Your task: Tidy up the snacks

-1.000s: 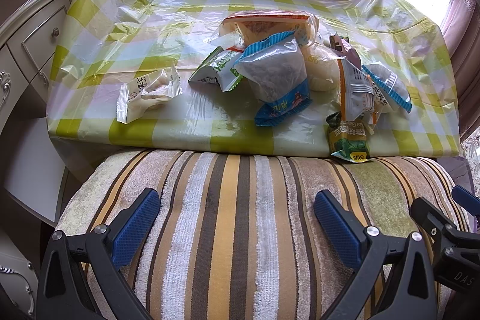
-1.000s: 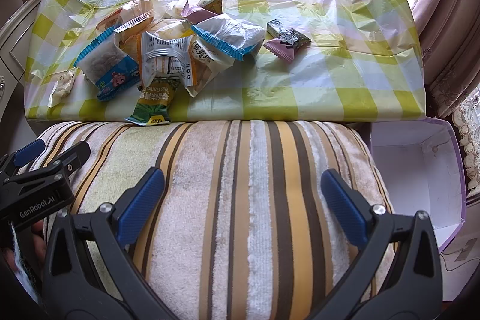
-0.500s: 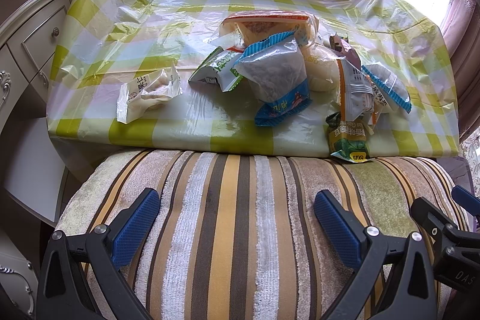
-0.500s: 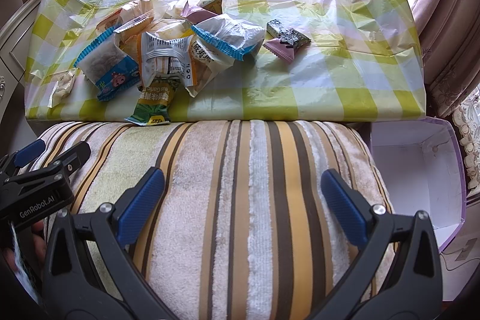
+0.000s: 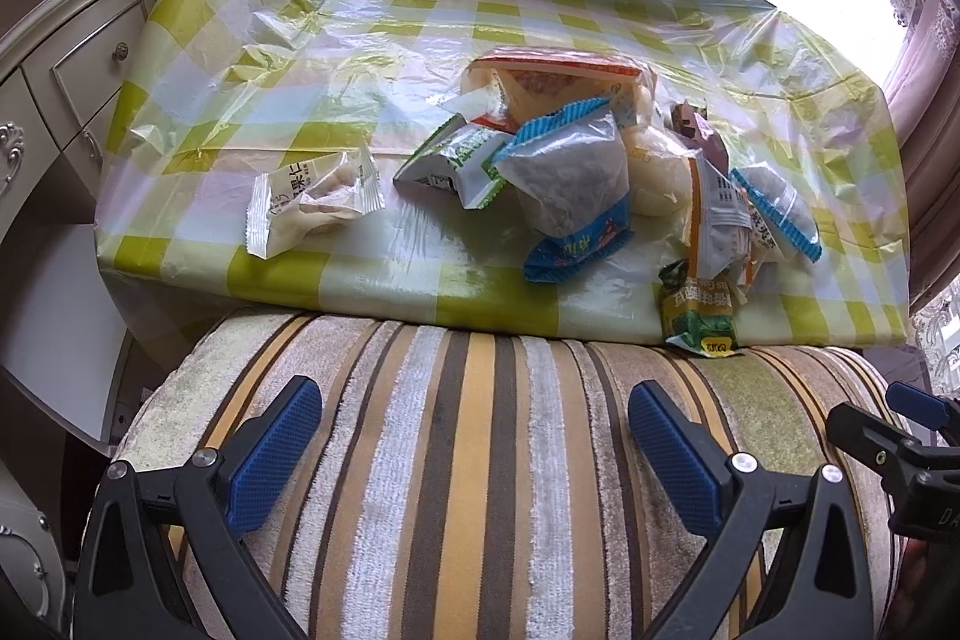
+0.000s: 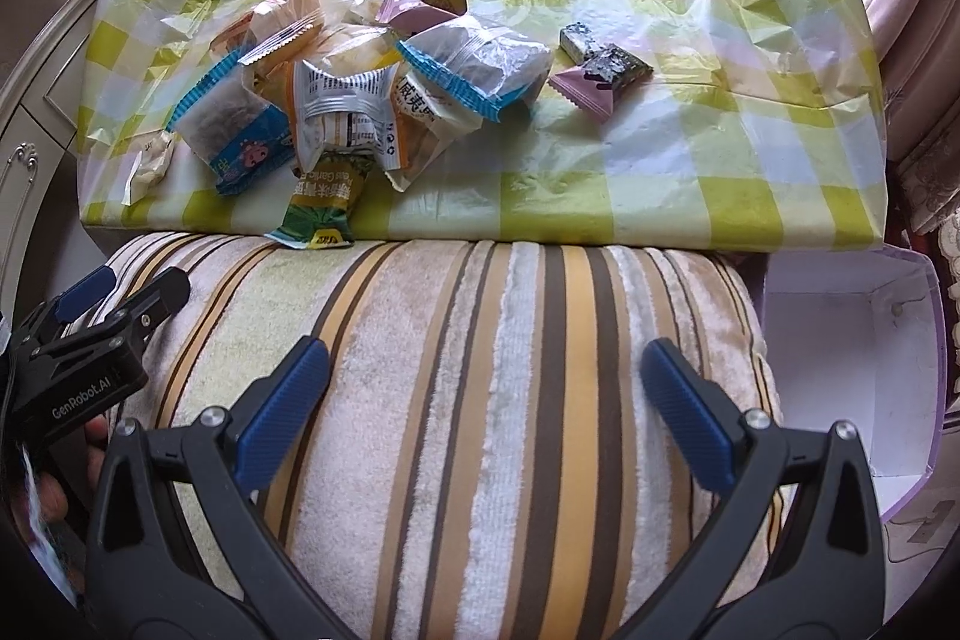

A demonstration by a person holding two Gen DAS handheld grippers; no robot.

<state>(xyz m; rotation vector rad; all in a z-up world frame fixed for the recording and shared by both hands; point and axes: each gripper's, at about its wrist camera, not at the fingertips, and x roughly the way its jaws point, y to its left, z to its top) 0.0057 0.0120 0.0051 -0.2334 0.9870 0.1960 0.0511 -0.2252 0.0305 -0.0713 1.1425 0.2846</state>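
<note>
Nothing is changing against the earlier frames: the left gripper [image 5: 474, 436] and right gripper [image 6: 486, 388] are still hovering over the striped plush cushion [image 6: 480, 370], jaws spread and empty, while the pile of wrapped snack packets [image 6: 360, 100] is lying untouched on the green-checked plastic-covered table [image 6: 690, 148]; sorting is not yet beginning

Side-by-side wrist views toward snack pile [image 5: 576, 172]

snack pile [image 6: 360, 94] on worktop [image 6: 720, 148] left of middle | two sweets [image 6: 600, 70] to its right | lone packet [image 5: 312, 202] far left | cushion [image 6: 480, 400] in front | box [image 6: 852, 358] right of cushion
</note>
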